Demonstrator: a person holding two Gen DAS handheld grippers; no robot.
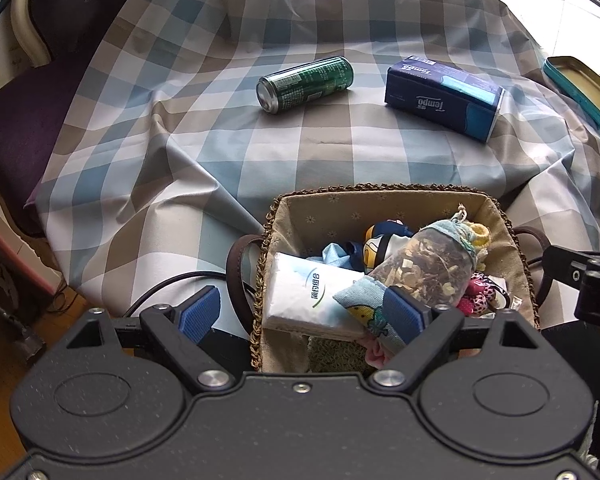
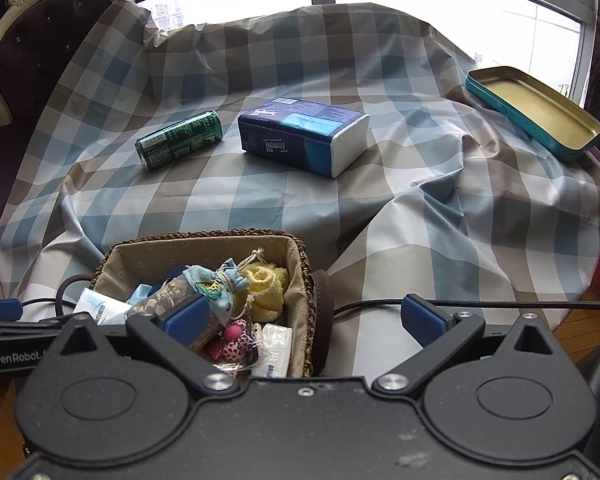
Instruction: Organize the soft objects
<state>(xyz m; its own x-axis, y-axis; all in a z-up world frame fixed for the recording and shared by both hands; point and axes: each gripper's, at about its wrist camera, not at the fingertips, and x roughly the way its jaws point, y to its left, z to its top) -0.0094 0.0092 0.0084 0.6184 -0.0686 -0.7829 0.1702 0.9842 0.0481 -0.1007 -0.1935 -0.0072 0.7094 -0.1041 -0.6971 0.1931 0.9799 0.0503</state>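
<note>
Checked cloth in blue, grey and white is draped over the whole table, with a dark upholstered chair seen at its left and bright windows behind. An open teal tin at the cloth's right edge is shown whole only in the right wrist view; the left wrist view catches just its corner. A woven basket with a fabric lining sits at the near edge, holding a white tissue pack, a sachet of dried herbs, yellow knitted items and a pink spotted piece. Beyond it, well apart, a blue Tempo tissue pack and a green can are lying on the cloth. The left gripper is held wide across the basket's near left corner, nothing pressed between its pads. The right gripper is spread fully, empty, one finger over the basket.
</note>
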